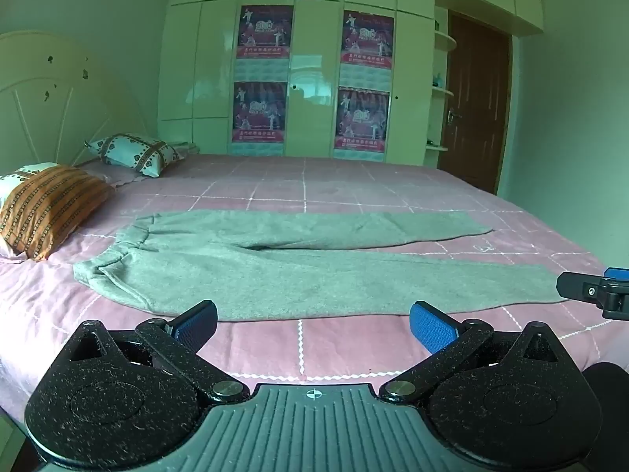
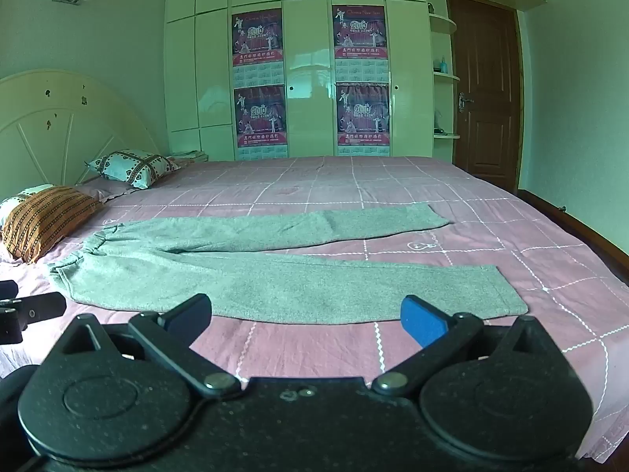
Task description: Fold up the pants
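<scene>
Just ahead of both wide-open, empty grippers, the grey pants are lying flat across the pink bed, waistband left and cuffs right, putting the left gripper nearer the waist and the right gripper probably nearer the cuffs.

The pants are a soft, fuzzy grey cloth, matt like fleece. Under them the bedsheet is thin pink woven cloth with a slight wrinkle. Beyond the pants, the wardrobe has glossy cream doors that reflect light, with paper posters stuck on them. Right of the wardrobe, the door looks like brown wood. The left gripper is matt black speckled plastic with textured blue pads and metal rivets.
</scene>
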{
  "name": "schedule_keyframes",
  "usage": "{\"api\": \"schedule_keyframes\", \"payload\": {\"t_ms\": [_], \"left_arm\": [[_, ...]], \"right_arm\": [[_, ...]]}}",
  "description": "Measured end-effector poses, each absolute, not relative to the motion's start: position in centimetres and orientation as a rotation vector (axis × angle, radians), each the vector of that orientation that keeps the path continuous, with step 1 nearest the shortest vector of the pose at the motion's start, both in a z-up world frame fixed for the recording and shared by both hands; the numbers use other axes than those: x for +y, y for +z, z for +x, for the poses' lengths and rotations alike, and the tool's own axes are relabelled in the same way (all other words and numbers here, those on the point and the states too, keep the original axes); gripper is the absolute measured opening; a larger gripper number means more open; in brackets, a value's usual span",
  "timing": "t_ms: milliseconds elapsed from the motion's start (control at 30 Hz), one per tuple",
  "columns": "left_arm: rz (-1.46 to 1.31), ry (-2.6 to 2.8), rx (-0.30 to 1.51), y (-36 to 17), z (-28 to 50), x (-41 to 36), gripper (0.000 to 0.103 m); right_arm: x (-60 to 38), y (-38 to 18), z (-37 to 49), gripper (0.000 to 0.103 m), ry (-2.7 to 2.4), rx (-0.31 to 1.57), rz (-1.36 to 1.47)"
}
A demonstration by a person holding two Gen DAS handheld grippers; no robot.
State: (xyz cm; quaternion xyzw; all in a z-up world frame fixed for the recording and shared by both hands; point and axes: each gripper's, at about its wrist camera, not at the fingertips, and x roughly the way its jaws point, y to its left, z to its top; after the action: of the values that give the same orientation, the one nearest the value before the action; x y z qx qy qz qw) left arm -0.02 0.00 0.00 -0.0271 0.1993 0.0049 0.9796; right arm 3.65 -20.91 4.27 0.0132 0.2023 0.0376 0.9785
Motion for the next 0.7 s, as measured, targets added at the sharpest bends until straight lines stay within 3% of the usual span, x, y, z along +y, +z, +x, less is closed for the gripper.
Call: {"api": "schedule_keyframes", "payload": {"t_ms": [700], "left_arm": [[-0.048,0.014,0.397,0.1,-0.46,0.07,0.103]], "right_arm": [[-20.83,4.23,3.66,0.097,0.077,0.404,0.025]]}}
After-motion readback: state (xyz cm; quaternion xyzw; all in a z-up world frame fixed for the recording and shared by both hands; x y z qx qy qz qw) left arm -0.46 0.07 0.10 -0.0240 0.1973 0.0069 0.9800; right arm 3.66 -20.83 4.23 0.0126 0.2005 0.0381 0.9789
